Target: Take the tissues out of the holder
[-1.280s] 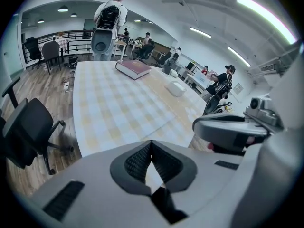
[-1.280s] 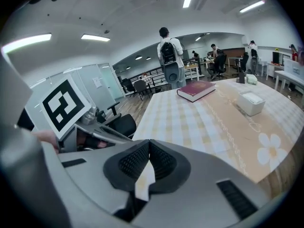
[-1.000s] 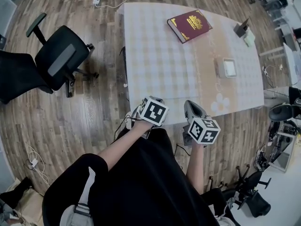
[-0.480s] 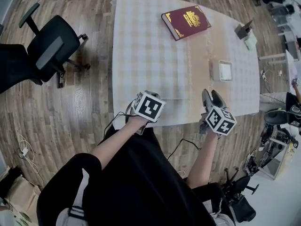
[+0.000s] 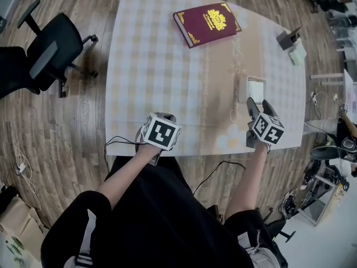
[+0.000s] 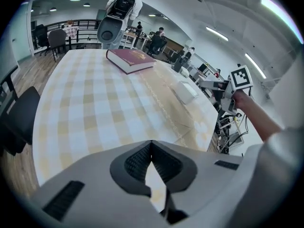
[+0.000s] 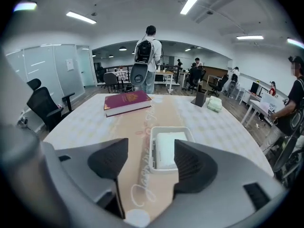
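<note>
A white tissue holder (image 5: 255,88) with a stack of white tissues (image 7: 167,148) lies on the beige runner at the table's right side. My right gripper (image 5: 257,106) hovers just short of its near end and is open. Its jaws have just been opening, and nothing is between the pads (image 7: 192,165); the right gripper view looks past them at the holder (image 7: 153,161). My left gripper (image 5: 165,118) is shut and empty over the table's near edge, well left of the holder. The left gripper view shows the holder (image 6: 184,92) far off and the right gripper (image 6: 214,85) beside it.
A dark red book (image 5: 207,23) lies at the table's far side. A black stand (image 5: 288,37) and a pale green cloth (image 5: 297,53) sit at the far right. A black office chair (image 5: 47,54) stands left of the table (image 5: 150,66). People stand in the background.
Both grippers have moved forward from my lap to over the table's near edge. The right one swung right toward the holder, and its jaws went from shut to open.
</note>
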Motion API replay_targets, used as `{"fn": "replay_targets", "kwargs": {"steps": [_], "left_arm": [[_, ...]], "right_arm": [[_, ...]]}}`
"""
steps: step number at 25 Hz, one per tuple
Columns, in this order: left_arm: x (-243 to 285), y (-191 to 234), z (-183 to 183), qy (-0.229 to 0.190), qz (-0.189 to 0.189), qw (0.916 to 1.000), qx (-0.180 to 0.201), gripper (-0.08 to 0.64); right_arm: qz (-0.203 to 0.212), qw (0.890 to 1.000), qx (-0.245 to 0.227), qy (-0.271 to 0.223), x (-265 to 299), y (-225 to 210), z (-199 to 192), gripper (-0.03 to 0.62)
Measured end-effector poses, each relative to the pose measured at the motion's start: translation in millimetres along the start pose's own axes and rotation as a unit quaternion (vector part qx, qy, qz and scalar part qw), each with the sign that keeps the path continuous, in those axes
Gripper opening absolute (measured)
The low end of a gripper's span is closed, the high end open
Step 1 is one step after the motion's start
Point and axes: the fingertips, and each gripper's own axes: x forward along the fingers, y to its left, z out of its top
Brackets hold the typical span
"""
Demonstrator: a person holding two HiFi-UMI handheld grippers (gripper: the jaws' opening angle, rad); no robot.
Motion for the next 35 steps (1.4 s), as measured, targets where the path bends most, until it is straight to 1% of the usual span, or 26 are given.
{"fn": "replay_targets", "kwargs": {"steps": [4, 6, 9, 12, 15, 20, 24, 25, 27, 30, 32, 35], "left_arm": [[9, 2, 6, 0.004, 0.024, 0.9997, -0.01, 0.0], [14, 3, 4, 0.01, 0.028, 0.9994, -0.017, 0.0], [20, 4, 2, 0.016, 0.037, 0.9988, -0.029, 0.0], [22, 6, 5, 0.016, 0.042, 0.9983, -0.038, 0.0], [23, 8, 7, 0.017, 0.046, 0.9978, -0.045, 0.0], [28, 11, 6, 0.016, 0.049, 0.9971, -0.056, 0.0], [26, 9, 6, 0.02, 0.049, 0.9971, -0.055, 0.0], [25, 9, 6, 0.019, 0.049, 0.9972, -0.053, 0.0], [24, 9, 6, 0.016, 0.049, 0.9974, -0.05, 0.0], [20, 12, 5, 0.009, 0.048, 0.9976, -0.048, 0.0], [15, 14, 5, 0.004, 0.049, 0.9976, -0.048, 0.0], [11, 20, 3, 0.001, 0.052, 0.9974, -0.049, 0.0]], "right_arm": [[-0.007, 0.999, -0.026, 0.041, 36, -39, -5, 0.338], [0.0, 0.998, -0.032, 0.059, 52, -51, -8, 0.351], [0.017, 0.995, -0.043, 0.092, 75, -58, -16, 0.36], [0.021, 0.991, -0.051, 0.119, 93, -64, -26, 0.36], [0.031, 0.989, -0.045, 0.14, 99, -66, -29, 0.367], [0.043, 0.981, -0.066, 0.175, 104, -60, -31, 0.365], [0.043, 0.98, -0.062, 0.186, 107, -62, -32, 0.36], [0.042, 0.979, -0.063, 0.188, 107, -62, -31, 0.344], [0.037, 0.978, -0.068, 0.192, 105, -62, -29, 0.291], [0.029, 0.978, -0.069, 0.193, 101, -60, -30, 0.265], [0.022, 0.981, -0.061, 0.184, 96, -60, -27, 0.259], [0.01, 0.987, -0.048, 0.152, 83, -59, -12, 0.258]]}}
